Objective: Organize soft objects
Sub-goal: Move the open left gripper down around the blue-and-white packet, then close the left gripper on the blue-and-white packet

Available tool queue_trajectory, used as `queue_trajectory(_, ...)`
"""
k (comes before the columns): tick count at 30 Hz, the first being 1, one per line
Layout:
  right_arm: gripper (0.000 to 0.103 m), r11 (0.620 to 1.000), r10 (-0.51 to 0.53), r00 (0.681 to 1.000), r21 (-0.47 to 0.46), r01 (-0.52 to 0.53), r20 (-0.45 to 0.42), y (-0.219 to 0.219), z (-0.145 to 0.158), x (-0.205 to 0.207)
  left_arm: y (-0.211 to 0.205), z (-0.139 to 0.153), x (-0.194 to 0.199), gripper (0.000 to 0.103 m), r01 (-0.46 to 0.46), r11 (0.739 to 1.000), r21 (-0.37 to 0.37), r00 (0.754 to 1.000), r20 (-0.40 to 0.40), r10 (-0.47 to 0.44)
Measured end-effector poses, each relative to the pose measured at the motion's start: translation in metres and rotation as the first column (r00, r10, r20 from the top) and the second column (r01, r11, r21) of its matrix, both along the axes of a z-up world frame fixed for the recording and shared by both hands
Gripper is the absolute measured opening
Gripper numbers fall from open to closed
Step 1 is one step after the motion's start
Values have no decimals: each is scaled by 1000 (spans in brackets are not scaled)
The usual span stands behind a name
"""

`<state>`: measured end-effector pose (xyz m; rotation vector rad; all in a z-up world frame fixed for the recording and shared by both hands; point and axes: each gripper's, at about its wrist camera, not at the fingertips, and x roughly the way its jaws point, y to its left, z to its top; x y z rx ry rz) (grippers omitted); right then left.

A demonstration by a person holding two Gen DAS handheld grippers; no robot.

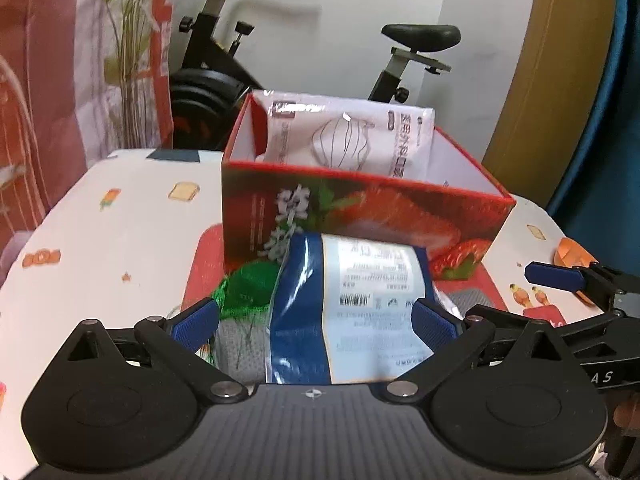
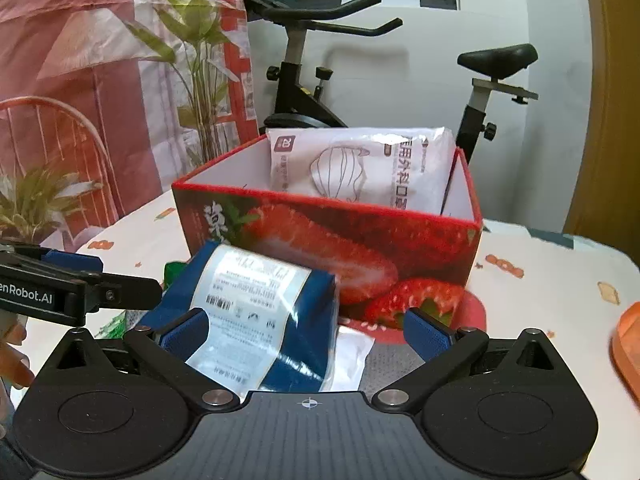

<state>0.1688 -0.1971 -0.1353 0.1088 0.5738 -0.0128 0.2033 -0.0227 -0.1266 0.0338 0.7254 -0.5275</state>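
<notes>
A blue and white plastic pack (image 1: 360, 312) (image 2: 260, 312) lies in front of a red strawberry-printed box (image 1: 360, 216) (image 2: 320, 240). My left gripper (image 1: 316, 322) is open, with the pack between its fingers and a gap on the left side. My right gripper (image 2: 306, 336) is open too: the pack lies by its left finger and the right finger is free. A white face-mask pack (image 1: 348, 136) (image 2: 360, 168) stands upright in the box. A green mesh item (image 1: 248, 288) and grey cloth (image 1: 240, 344) lie beside the pack.
The box stands on a red mat (image 1: 204, 256) on a white patterned tablecloth (image 1: 120, 240). An orange object (image 2: 628, 344) lies at the table's right. An exercise bike (image 1: 216, 60), a plant (image 2: 196, 60) and a red chair (image 2: 60, 152) stand behind the table.
</notes>
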Motion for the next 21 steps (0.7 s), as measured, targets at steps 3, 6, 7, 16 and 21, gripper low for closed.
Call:
queue_trajectory(3,103,1000,-11,1000,17,11,13,-1,-8,-2,1,-5,-3,103,-16,1000,22,1000,4,16)
queue_trajectory(6,103,1000,-14,1000,8,14,27,0,-14,-2,6,-9,-3,103,-52,998,22,999,-1,52)
queue_trajectory(7,103,1000,-16,1000,6,16,24,0,-16,-2,9,-10,-2,103,-71,997,4,997,-6,71)
queue_trajectory(16,103,999,-21,1000,36,21,-17,-5,-30,8,20,-19,7,103,-118,992,-37,993,-16,118)
queue_trajectory(21,103,1000,-21,999,22,22,-46,-2,-35,17,16,-22,14,103,-89,996,-3,995,-34,89)
